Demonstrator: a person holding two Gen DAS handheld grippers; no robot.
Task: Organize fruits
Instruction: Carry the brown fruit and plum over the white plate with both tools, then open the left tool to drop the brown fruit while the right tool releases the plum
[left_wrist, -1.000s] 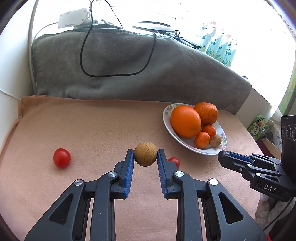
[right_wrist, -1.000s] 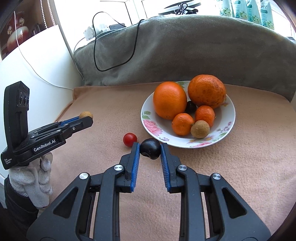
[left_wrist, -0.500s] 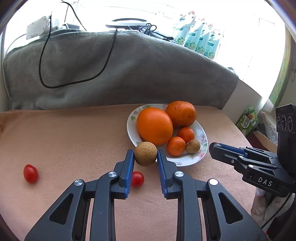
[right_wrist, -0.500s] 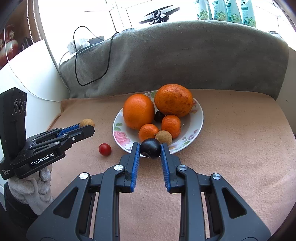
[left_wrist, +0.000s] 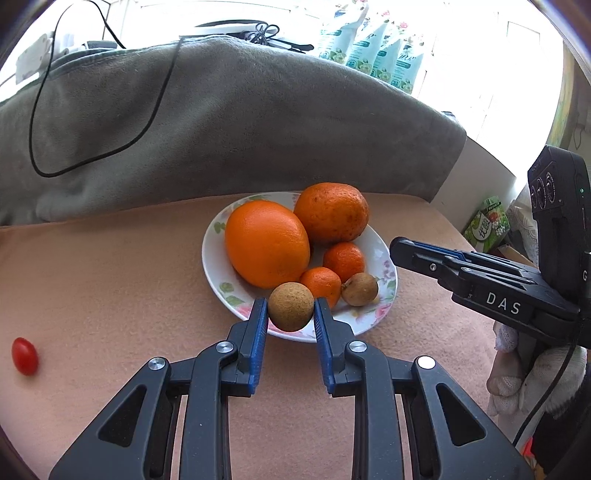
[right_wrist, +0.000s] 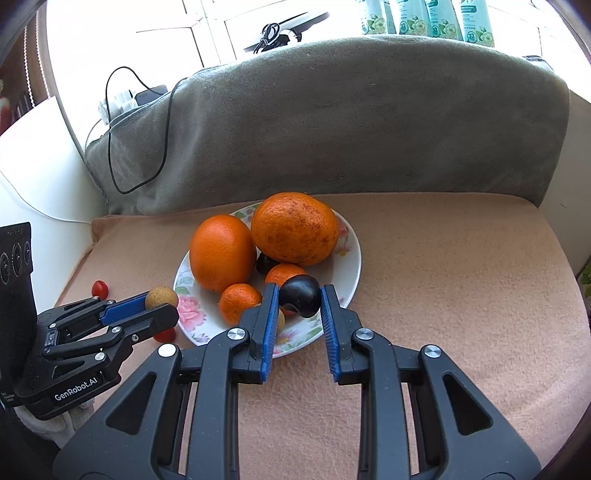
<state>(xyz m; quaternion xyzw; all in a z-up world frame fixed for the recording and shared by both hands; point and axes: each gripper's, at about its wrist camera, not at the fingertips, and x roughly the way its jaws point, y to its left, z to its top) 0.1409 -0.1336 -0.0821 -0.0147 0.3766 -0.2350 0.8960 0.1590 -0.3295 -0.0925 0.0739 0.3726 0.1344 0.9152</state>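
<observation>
Both grippers nearer plate (left_wrist: 384, 258), round longan (left_wrist: 291, 311) axis indistinct

Oranges (left_wrist: 266, 243) on plate (left_wrist: 212, 254) (tomato (left_wrist: 24, 356) left)

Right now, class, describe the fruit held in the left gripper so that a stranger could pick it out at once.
Find the flowered plate of oranges on the peach cloth. At its near rim the left gripper clamps a small round longan. It is tan and rough-skinned, unlike the orange citrus behind it, and it is lifted, while a similar longan lies on the plate.

Four oranges (left_wrist: 266, 243), two longans (left_wrist: 290, 311), two tomatoes (right_wrist: 99, 289), two plums (right_wrist: 300, 295).
</observation>
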